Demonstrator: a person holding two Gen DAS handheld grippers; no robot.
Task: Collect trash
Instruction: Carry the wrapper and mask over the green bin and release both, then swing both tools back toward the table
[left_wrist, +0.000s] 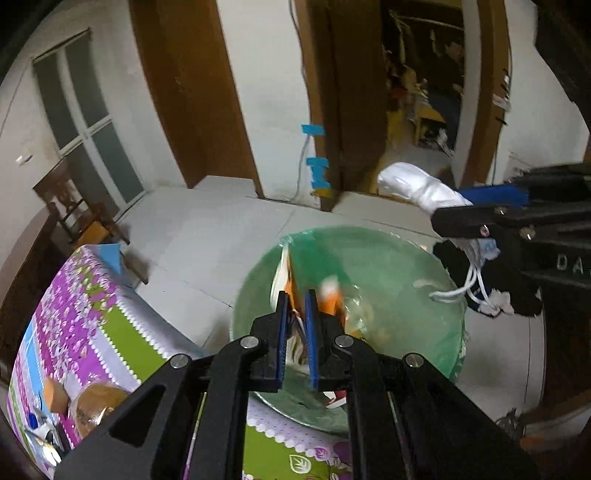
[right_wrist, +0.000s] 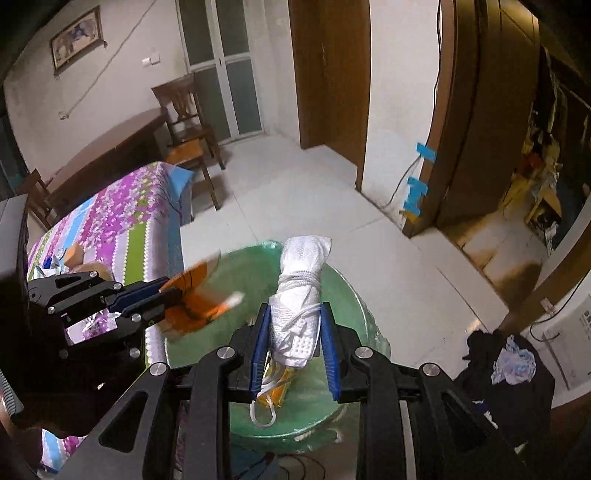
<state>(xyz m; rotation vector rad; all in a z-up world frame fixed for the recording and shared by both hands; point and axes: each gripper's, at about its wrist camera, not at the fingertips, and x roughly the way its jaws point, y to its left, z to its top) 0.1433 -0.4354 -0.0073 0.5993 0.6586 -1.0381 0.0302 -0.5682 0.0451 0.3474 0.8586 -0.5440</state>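
In the left wrist view, the left claw (left_wrist: 296, 317) is clenched on a thin orange wrapper (left_wrist: 291, 275), whose upper part stands out beyond the blue pads over the mouth of the green-lined bin (left_wrist: 388, 266). The bin sits on the pale tiled floor, just beside the desk (left_wrist: 85, 306) with its flowered purple and green cloth. At the right edge, the right claw (left_wrist: 476, 206) reaches in sideways, gripping a white bundle (left_wrist: 417, 188) with white cords (left_wrist: 469, 284) dangling beneath.

In the right wrist view, the right claw (right_wrist: 294, 325) grasps the white bundle (right_wrist: 303, 273), which is wound with cord and stands upright between the pads, directly above the green-lined bin (right_wrist: 347, 291). To the left, the left claw (right_wrist: 166, 291) holds the orange wrapper (right_wrist: 195, 295) over the bin's near rim. A dark heap of cloth (right_wrist: 517, 373) lies on the floor to the right.
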